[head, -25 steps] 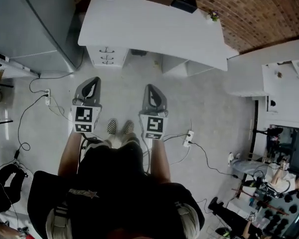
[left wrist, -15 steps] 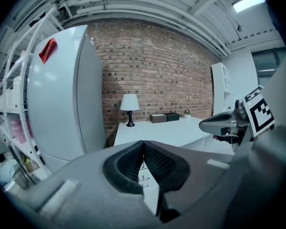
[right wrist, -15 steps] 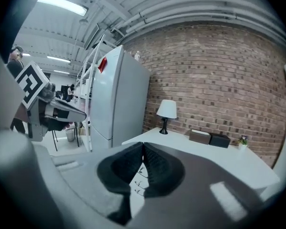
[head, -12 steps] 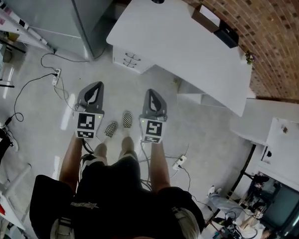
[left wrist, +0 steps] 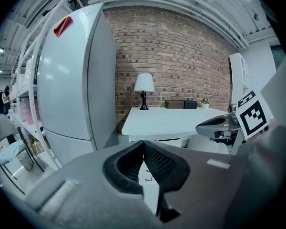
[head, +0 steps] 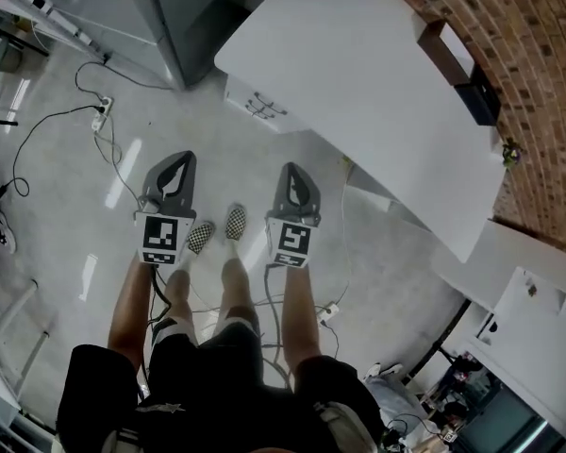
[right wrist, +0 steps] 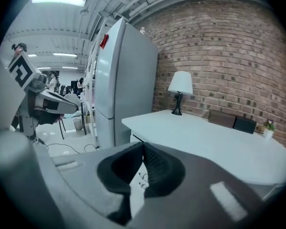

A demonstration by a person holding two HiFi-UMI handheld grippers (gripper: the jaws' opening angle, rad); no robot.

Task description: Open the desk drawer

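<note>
left side: left gripper (head: 177,161) closed pad to pad, nothing between; carried low ahead of the body.
right side: right gripper (head: 291,171) also closed and empty; beside the left gripper, feet between them.
target: drawer stack (head: 238,97) under the near end of the tabletop (head: 358,83); all fronts flush, none pulled out.
bearing: ahead of both grippers, well apart from either tip; slightly right of the left gripper's line, slightly left of the right gripper's. Visible through the gap below the closed pads in both gripper views.
handles (head: 264,109): small dark pulls, one above another, each lying level across its front; shape too small to tell.
nearer hand: right gripper, by a small margin, as judged from the head view.
step: approach, by judgement; no contact yet.
next move calls for: jaws parted before arrival. Probably also a roll of the wrist, so the pads close over and under a level pull, then a straight draw back toward the body.
neighbours: fridge (head: 193,12) beyond the left gripper, just left of the drawer stack; lamp (left wrist: 144,85) at the tabletop's far end.
</note>
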